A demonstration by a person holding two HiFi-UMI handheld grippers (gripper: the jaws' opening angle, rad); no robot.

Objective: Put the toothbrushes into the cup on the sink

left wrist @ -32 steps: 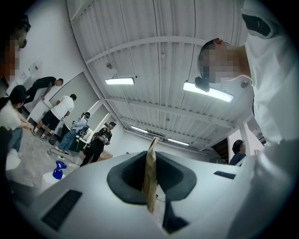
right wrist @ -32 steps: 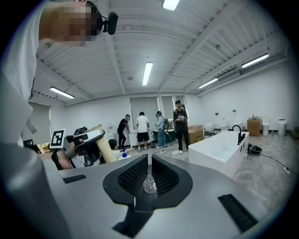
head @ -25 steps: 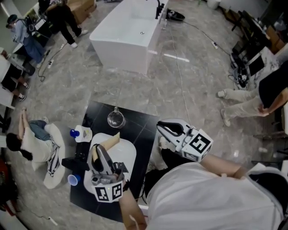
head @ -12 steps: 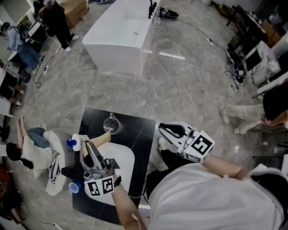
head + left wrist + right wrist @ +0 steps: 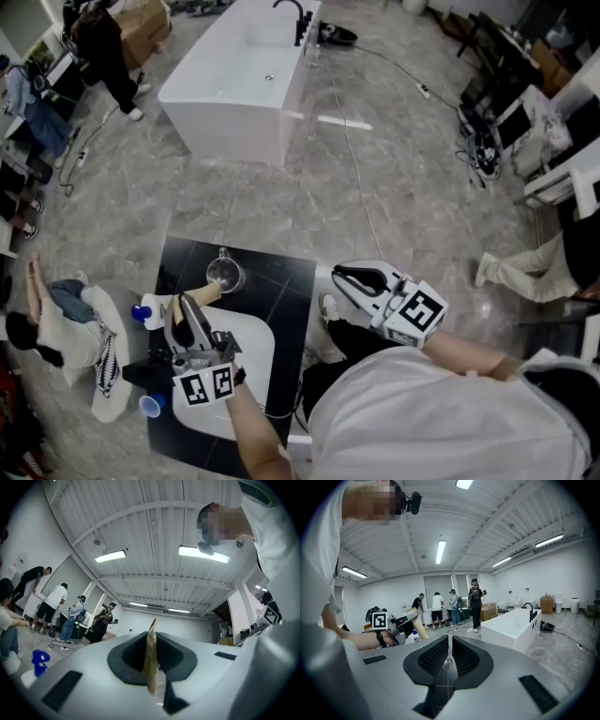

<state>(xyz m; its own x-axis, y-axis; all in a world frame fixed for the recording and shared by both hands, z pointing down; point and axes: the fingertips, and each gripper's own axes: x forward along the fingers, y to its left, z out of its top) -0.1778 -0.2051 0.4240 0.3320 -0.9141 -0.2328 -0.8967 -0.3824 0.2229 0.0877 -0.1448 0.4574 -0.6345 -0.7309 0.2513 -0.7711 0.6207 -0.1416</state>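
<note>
1. Head view from above: a black worktop (image 5: 286,281) carries a white sink (image 5: 255,349), and a clear glass cup (image 5: 223,274) stands upright on the worktop just beyond the sink's far edge.
2. The left tongs (image 5: 187,311) hang over the sink's left side, clenched on a tan toothbrush (image 5: 208,294). Its free end slants up towards the glass cup and stops just beside the cup's near rim; I cannot tell whether the two touch.
3. Left gripper view: the dark pads of the left tongs (image 5: 150,656) press on the toothbrush (image 5: 150,648), which shows as a thin tan strip standing on edge between them and reaching past the tips.
4. The right tongs (image 5: 343,274) are off to the right of the worktop, over the marble floor and well apart from the cup.
5. Right gripper view: the right tongs (image 5: 449,651) are clenched pad to pad with nothing between them.
6. A blue-capped bottle (image 5: 142,313) sits at the worktop's left edge, near the left tongs.
7. A white bathtub (image 5: 234,84) stands farther back on the floor.
</note>
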